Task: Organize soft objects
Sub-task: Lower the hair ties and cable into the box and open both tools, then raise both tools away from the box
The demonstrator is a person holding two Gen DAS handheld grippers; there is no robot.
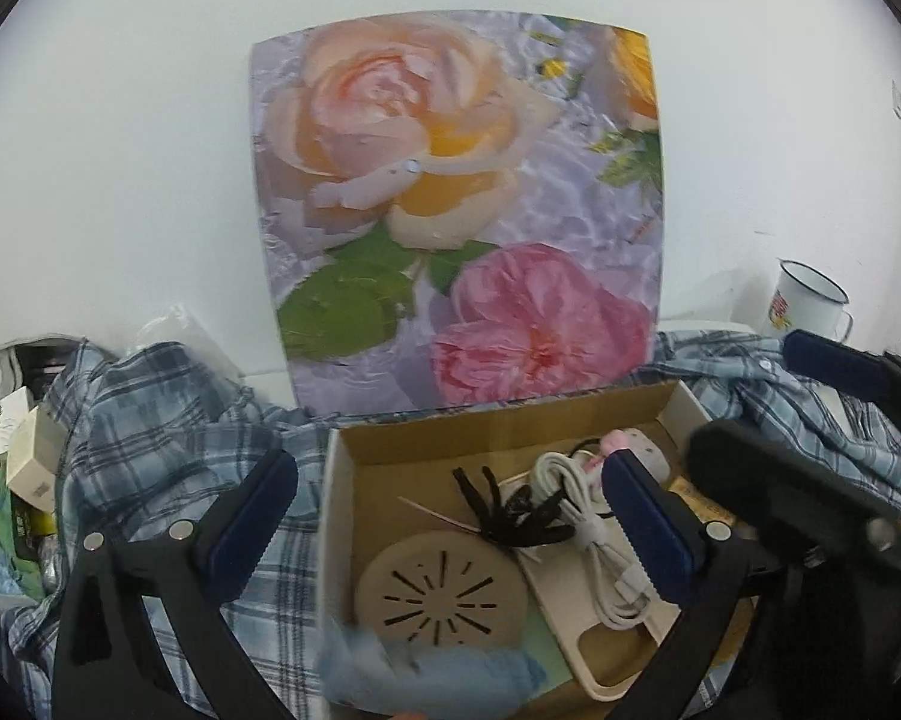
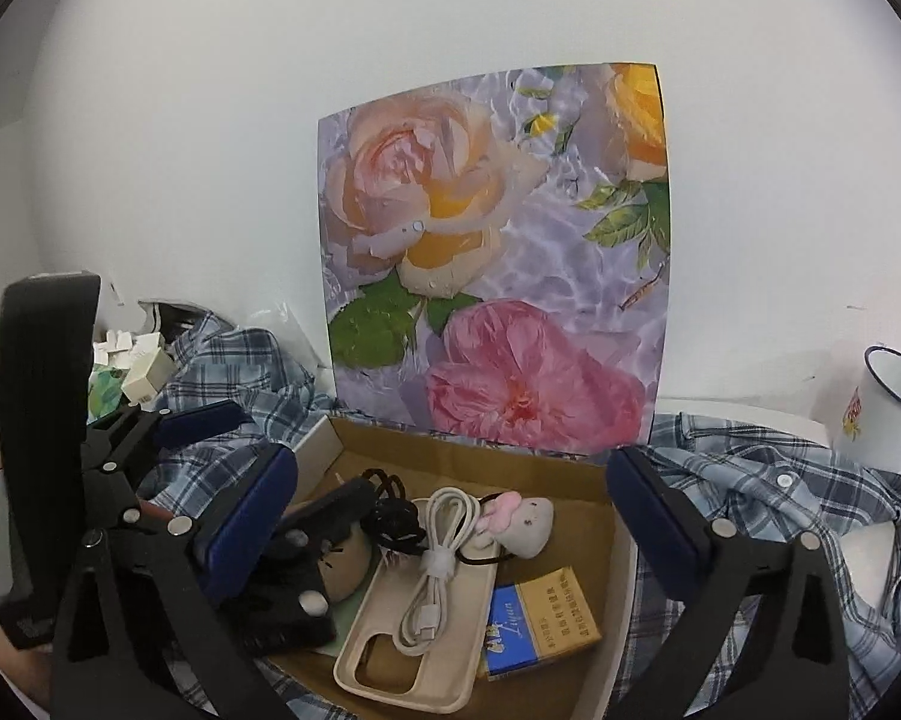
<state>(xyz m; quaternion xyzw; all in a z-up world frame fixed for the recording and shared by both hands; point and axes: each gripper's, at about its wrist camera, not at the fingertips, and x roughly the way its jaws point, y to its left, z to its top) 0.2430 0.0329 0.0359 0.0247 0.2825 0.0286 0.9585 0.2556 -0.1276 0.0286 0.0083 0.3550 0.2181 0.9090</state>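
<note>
An open cardboard box point(image 1: 342, 480) with a floral lid point(image 1: 462, 210) stands upright against the wall; it also shows in the right wrist view point(image 2: 570, 483). Inside lie a white cable point(image 2: 438, 558), a beige phone case point(image 2: 414, 642), a pink and grey plush charm point(image 2: 525, 519), a black hair claw point(image 1: 510, 510), a round beige disc point(image 1: 444, 588) and a light blue cloth point(image 1: 444, 678). A blue plaid shirt point(image 1: 168, 438) lies around the box. My left gripper point(image 1: 450, 516) is open over the box. My right gripper point(image 2: 450, 516) is open above the box too.
A white enamel mug point(image 2: 888, 414) stands at the right on the white table. A cigarette pack point(image 2: 540, 624) lies in the box. Small cartons and a green packet point(image 1: 6, 480) are piled at the left. The wall is close behind.
</note>
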